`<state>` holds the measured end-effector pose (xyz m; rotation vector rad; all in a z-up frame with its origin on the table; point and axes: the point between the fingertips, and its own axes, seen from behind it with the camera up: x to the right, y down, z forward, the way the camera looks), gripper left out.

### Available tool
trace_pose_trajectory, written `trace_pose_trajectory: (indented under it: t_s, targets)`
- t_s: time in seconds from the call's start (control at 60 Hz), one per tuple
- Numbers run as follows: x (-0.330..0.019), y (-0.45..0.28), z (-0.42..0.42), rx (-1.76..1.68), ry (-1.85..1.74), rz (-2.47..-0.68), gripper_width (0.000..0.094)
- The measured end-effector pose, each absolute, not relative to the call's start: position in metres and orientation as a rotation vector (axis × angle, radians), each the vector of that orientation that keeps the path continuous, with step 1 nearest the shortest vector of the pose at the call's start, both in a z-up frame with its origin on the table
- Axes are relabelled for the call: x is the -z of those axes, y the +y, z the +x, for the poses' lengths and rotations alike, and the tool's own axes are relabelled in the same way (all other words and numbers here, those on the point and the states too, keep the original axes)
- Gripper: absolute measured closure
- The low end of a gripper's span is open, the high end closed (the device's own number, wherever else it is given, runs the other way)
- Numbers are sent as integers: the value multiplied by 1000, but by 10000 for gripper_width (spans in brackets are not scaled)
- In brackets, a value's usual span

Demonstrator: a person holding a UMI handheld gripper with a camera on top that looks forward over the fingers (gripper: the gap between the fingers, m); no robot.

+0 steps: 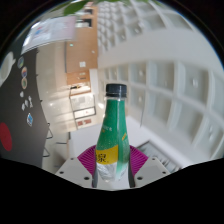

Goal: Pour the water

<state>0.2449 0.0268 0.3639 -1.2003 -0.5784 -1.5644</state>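
A green plastic bottle (113, 132) with a dark cap and a yellow label stands upright between my fingers. My gripper (112, 166) is shut on its lower body, with the magenta pads (138, 157) pressing on both sides. The bottle is lifted off any surface and the view is tilted. The room shows behind it. No cup or other vessel shows in this view.
A white shelf unit with square compartments (170, 95) fills the space behind and to the right of the bottle. A dark board (20, 100) with stickers is to the left. Furniture and a floor area (78, 75) lie beyond.
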Motion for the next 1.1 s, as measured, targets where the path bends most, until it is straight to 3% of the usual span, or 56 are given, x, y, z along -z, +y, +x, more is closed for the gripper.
trace_pose_trajectory:
  t_s: [0.15, 0.4, 0.5, 0.583, 0.667, 0.9, 0.983, 1.1]
  targets:
    - [-363, 69, 135, 1788, -999, -845, 514]
    - [-256, 115, 34, 1898, -1534, -409, 513]
    - [-232, 124, 23, 1915, -1624, -379, 515]
    - [-239, 128, 27, 1884, -1574, -437, 512]
    - [-268, 119, 30, 1805, -1447, -526, 511]
    - [-365, 93, 66, 1068, -790, -1075, 514]
    - [-361, 90, 84, 667, -494, -1299, 513]
    - [-314, 95, 98, 277, -224, -1503, 514]
